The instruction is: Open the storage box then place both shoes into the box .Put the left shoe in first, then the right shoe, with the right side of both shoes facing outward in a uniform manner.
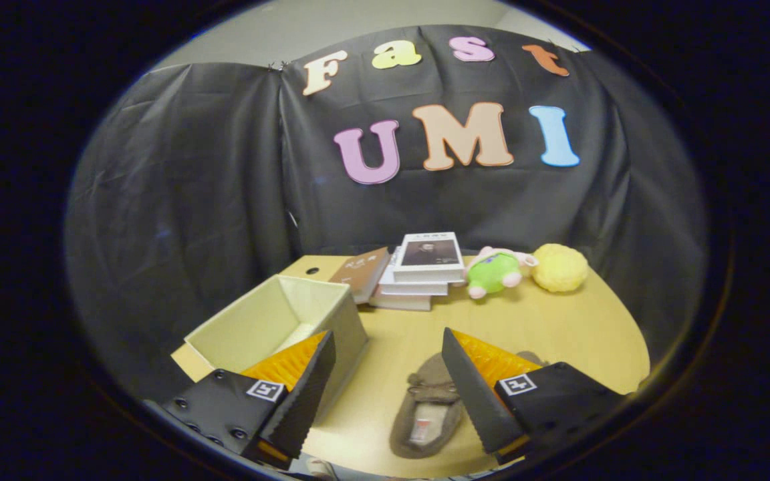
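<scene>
With the storage box (278, 321) open at the table's (559, 334) left edge, we hold the gripper (388, 387), fingers spread and empty, over a brown shoe (425, 411) near the front edge, which we judge must be gripped next.

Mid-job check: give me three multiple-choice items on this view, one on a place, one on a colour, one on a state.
1. Where is the brown shoe?
A. in the storage box
B. on the table between the fingers
C. on the books

2. What colour is the round plush beside the green toy?
A. yellow
B. blue
C. red

3. How is the storage box?
A. lid on
C. tipped over
B. open, upright

Key: B, it lies on the table within the open gripper; A, its surface is yellow; B, its pale interior shows.
</scene>
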A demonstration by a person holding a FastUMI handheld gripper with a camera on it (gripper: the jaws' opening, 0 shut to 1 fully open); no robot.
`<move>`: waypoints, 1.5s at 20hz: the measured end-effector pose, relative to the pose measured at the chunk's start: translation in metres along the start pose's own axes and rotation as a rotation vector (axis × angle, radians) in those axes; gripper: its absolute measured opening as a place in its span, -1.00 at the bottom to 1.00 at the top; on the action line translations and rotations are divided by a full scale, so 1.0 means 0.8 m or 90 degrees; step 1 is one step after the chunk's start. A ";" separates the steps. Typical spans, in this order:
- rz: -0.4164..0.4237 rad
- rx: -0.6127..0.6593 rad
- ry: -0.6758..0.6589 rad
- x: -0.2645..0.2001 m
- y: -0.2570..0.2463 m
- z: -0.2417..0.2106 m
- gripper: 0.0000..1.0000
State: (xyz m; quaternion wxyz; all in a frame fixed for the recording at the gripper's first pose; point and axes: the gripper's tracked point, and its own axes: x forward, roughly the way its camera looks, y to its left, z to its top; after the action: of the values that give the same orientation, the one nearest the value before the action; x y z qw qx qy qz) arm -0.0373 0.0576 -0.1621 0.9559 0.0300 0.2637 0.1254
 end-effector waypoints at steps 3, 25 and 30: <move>-0.030 -0.030 0.030 0.004 -0.034 -0.035 1.00; -0.078 0.040 0.313 0.047 -0.078 -0.218 -0.08; -0.114 0.093 0.353 0.042 -0.085 -0.223 -0.44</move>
State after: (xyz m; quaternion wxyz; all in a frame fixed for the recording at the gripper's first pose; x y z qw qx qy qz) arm -0.0853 -0.0007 -0.3406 0.8498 0.0402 0.5249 0.0250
